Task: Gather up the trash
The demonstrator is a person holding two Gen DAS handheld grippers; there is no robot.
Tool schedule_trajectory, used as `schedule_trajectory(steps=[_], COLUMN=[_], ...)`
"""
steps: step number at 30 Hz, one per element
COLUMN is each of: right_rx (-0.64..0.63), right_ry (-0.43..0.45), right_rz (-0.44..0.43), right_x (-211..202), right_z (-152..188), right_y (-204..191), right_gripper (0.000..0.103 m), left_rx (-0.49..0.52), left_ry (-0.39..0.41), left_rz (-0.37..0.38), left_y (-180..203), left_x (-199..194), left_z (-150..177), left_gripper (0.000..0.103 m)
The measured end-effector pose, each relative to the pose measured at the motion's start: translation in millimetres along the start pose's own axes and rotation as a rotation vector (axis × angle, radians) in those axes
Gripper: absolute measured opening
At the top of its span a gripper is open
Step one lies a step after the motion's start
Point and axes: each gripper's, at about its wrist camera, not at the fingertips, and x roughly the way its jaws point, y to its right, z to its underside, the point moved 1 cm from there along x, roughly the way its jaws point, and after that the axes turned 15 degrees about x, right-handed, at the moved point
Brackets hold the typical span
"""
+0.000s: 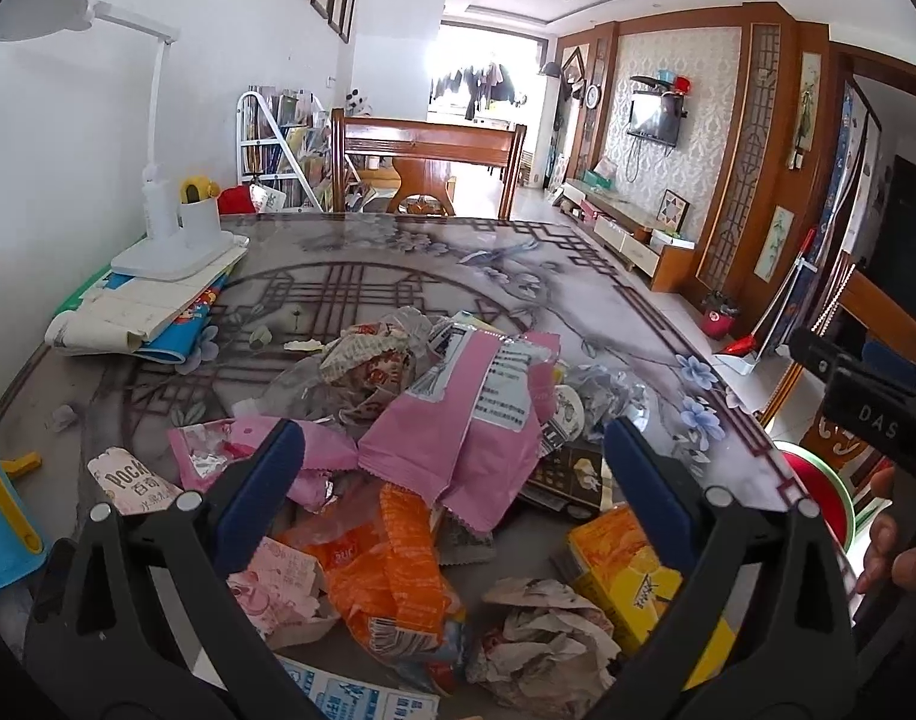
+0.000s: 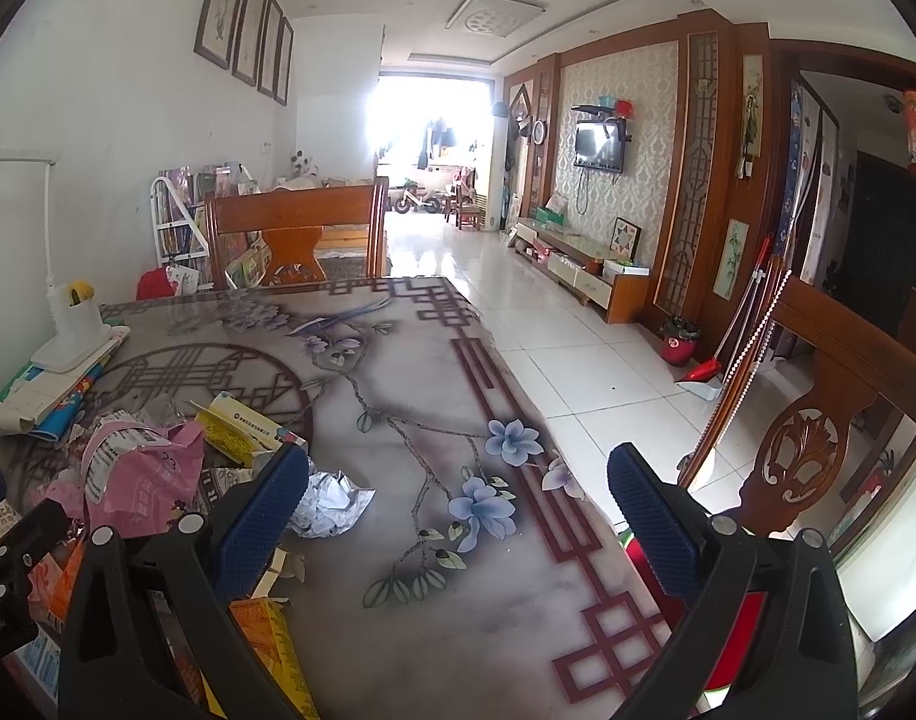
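Observation:
A heap of trash covers the near part of the patterned table: a pink wrapper, an orange wrapper, a yellow carton, crumpled paper. My left gripper hangs open just above this heap, with the pink wrapper showing between its fingers. My right gripper is open over the table's right part, nothing between its fingers. Left of it lie crumpled foil, the pink wrapper and a yellow carton. A red bin sits below the table's right edge.
A white desk lamp stands on rolled papers at the table's left. A wooden chair is at the far end, another chair at the right. The person's hand holds the right gripper. A small red bin and dustpan stand on the tiled floor.

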Motion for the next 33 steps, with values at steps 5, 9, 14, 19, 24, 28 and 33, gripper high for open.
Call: schedule_trajectory(steps=[5,9,14,19,24,28,33], right_rx=[-0.003,-0.006,-0.008,-0.012,-0.026,-0.024,-0.029], right_ry=[-0.005,-0.008,-0.014,-0.018,-0.028,-0.039,-0.049], right_rz=[0.001,0.001,0.0,-0.002,-0.003,-0.002,-0.01], right_x=[2,2,3,4,5,7,9], right_z=[1,1,2,4,5,5,6], right_y=[-1,-2,-2,-3,-4,-3,-4], right_gripper=[0.096,0.096,0.096,0.096,0.096,0.096,0.096], left_rx=[0.0,-0.001,0.0,0.007,-0.002,-0.012,-0.08], left_ry=[-0.003,-0.008,-0.009,-0.013,-0.019,-0.024,-0.049], left_rz=[0.001,0.0,0.0,-0.006,-0.024,-0.074,-0.097], left_y=[-1,-1,-1,-2,-4,-7,-22], left_x=[0,1,1,2,2,2,3], left_z=[0,1,1,1,2,4,8], left_gripper=[0.098,0.098,0.098,0.098,0.098,0.098,0.098])
